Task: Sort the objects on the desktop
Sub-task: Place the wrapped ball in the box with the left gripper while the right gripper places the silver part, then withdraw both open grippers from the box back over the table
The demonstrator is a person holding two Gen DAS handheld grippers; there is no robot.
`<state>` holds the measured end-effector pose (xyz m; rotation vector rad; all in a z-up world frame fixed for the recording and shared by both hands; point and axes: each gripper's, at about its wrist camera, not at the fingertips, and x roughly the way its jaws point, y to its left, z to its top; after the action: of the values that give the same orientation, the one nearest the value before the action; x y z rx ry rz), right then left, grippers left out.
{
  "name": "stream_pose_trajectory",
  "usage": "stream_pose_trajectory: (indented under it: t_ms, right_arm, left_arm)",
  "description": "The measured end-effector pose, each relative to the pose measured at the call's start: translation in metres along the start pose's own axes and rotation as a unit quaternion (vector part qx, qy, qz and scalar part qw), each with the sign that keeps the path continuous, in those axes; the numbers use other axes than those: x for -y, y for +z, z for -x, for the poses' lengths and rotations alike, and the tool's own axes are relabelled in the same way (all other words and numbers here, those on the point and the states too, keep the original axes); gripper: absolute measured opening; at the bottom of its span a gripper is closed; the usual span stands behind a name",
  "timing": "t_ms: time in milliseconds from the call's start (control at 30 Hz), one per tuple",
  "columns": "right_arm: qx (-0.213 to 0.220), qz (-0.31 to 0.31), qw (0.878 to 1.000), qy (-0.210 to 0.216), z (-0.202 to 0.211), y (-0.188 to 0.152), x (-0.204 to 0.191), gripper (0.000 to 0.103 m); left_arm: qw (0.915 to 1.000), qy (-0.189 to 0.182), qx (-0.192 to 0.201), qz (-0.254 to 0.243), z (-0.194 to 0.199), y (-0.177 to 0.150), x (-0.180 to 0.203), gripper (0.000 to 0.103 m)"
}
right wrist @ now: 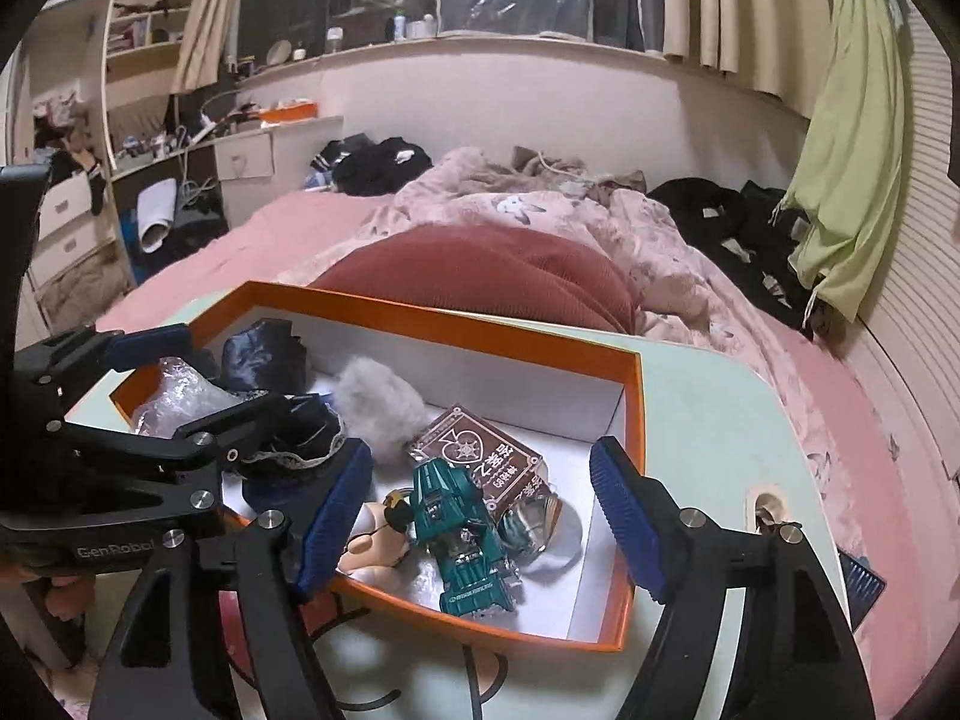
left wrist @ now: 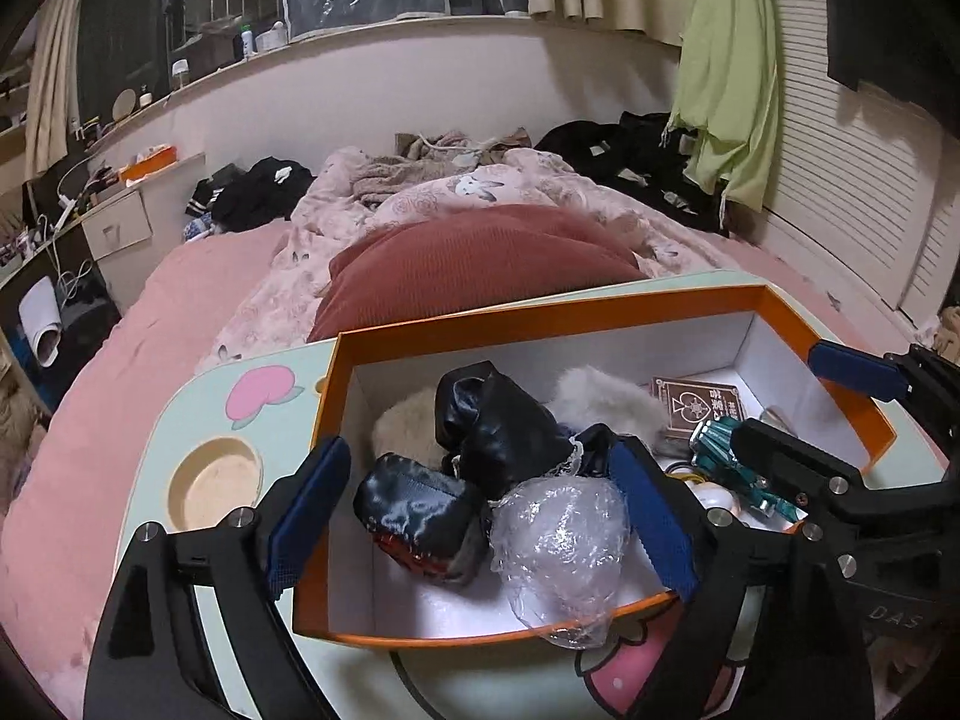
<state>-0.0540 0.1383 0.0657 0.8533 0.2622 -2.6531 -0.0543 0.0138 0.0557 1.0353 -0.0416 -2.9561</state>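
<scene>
Both the left gripper and the right gripper hung wide open and empty over the near edge of the orange box. The toy car lay inside; a careless dip could have snagged the plastic wrap.

The left gripper carries the brand "GenRobot" in grey letters on its black body. The right gripper shows the letters "DAS" on its body. The brown card box has a spade sign and Chinese characters, too small to read.
</scene>
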Motion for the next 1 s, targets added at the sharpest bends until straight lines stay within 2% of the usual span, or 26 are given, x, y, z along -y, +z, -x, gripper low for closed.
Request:
stream_pose_trajectory:
  t_ms: [133, 233, 300, 400, 500, 567, 700, 767, 833, 867, 933, 1000]
  right_arm:
    - [0.001, 0.000, 1.000, 0.003, 0.005, 0.000, 0.000, 0.076]
    - [0.014, -0.030, 0.999, 0.013, 0.019, 0.002, 0.005, 0.077]
    - [0.034, -0.049, 0.998, 0.023, 0.036, 0.003, 0.008, 0.085]
    - [0.026, -0.048, 0.998, 0.016, 0.053, 0.002, 0.003, 0.088]
    - [-0.003, -0.049, 0.999, 0.017, 0.063, -0.014, -0.002, 0.088]
    - [-0.029, -0.059, 0.998, 0.021, 0.063, -0.028, -0.001, 0.088]
    - [-0.095, -0.078, 0.992, 0.017, 0.049, -0.054, 0.001, 0.088]
    - [-0.120, -0.082, 0.989, 0.000, 0.040, -0.060, 0.006, 0.088]
    - [-0.147, -0.083, 0.986, -0.016, 0.029, -0.067, 0.009, 0.092]
    - [-0.151, -0.068, 0.986, -0.036, 0.027, -0.071, 0.007, 0.102]
    - [-0.136, -0.055, 0.989, -0.034, 0.026, -0.078, 0.006, 0.103]
    - [-0.135, -0.055, 0.989, -0.034, 0.024, -0.081, 0.008, 0.103]
  left_arm:
    - [1.0000, -0.003, -0.004, 0.006, 0.001, 0.002, -0.002, 0.088]
    - [0.9987, -0.004, 0.036, 0.035, 0.017, 0.007, -0.009, 0.088]
    - [0.9973, -0.012, 0.057, 0.045, 0.033, 0.010, -0.012, 0.088]
    - [0.9971, -0.019, 0.057, 0.046, 0.058, 0.010, -0.013, 0.088]
    - [0.9984, -0.023, 0.034, 0.038, 0.069, 0.001, -0.009, 0.088]
    - [0.9990, -0.031, 0.003, 0.031, 0.071, -0.015, -0.005, 0.088]
    - [0.9969, -0.038, -0.063, 0.029, 0.054, -0.042, 0.004, 0.088]
    - [0.9945, -0.036, -0.095, 0.023, 0.039, -0.055, 0.008, 0.088]
    - [0.9920, -0.028, -0.122, 0.016, 0.026, -0.061, 0.008, 0.088]
    - [0.9893, -0.023, -0.143, 0.015, 0.016, -0.065, 0.008, 0.092]
    - [0.9883, -0.025, -0.149, 0.024, 0.011, -0.068, 0.006, 0.103]
    - [0.9888, -0.026, -0.144, 0.025, 0.009, -0.070, 0.005, 0.103]
